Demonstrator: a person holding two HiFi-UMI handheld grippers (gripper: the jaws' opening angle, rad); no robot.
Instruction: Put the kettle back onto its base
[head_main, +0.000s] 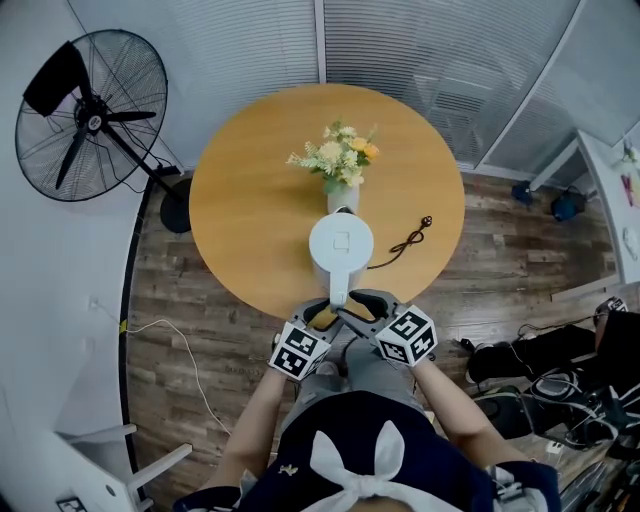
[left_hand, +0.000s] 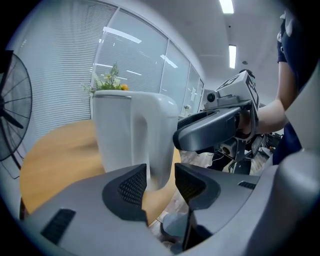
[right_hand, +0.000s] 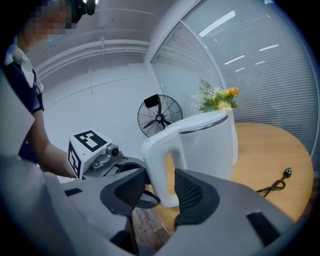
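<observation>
A white electric kettle (head_main: 341, 245) stands near the front edge of the round wooden table (head_main: 250, 200), with its handle (head_main: 339, 290) pointing toward me. No separate base shows beneath it; a black cord (head_main: 408, 240) runs out from under it. My left gripper (head_main: 322, 312) and right gripper (head_main: 352, 308) sit side by side just behind the handle, both open. In the left gripper view the handle (left_hand: 161, 145) hangs just ahead of the gap between the jaws of the left gripper (left_hand: 160, 185), untouched. In the right gripper view the kettle (right_hand: 205, 145) stands beyond the open right gripper (right_hand: 160, 189).
A vase of flowers (head_main: 340, 165) stands right behind the kettle. The cord's plug (head_main: 427, 221) lies on the table to the right. A standing fan (head_main: 90, 115) is off the table at the left. Cables and bags (head_main: 560, 370) clutter the floor at the right.
</observation>
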